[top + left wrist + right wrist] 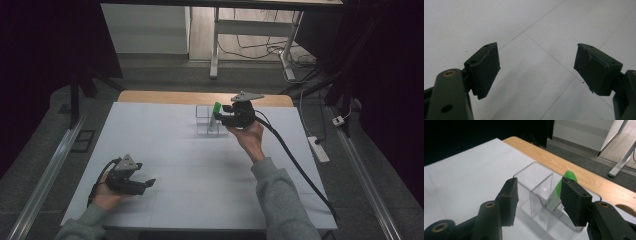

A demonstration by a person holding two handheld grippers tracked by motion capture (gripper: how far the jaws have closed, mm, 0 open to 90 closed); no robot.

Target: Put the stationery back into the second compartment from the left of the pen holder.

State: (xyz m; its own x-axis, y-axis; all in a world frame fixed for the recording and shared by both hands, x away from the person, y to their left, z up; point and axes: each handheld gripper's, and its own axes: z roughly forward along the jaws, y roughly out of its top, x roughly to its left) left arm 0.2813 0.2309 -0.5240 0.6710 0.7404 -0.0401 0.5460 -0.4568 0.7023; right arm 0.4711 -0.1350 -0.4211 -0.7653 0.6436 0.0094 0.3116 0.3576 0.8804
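both grippers' jaws gape apart

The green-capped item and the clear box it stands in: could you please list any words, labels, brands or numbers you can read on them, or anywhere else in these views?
None: no text can be read in any view.
The green-capped item shows a plain cap and a blurred body, with no legible label.
The clear box bears no print.
The white table carries faint lines and no writing.
Neither the right gripper nor the left gripper shows markings.
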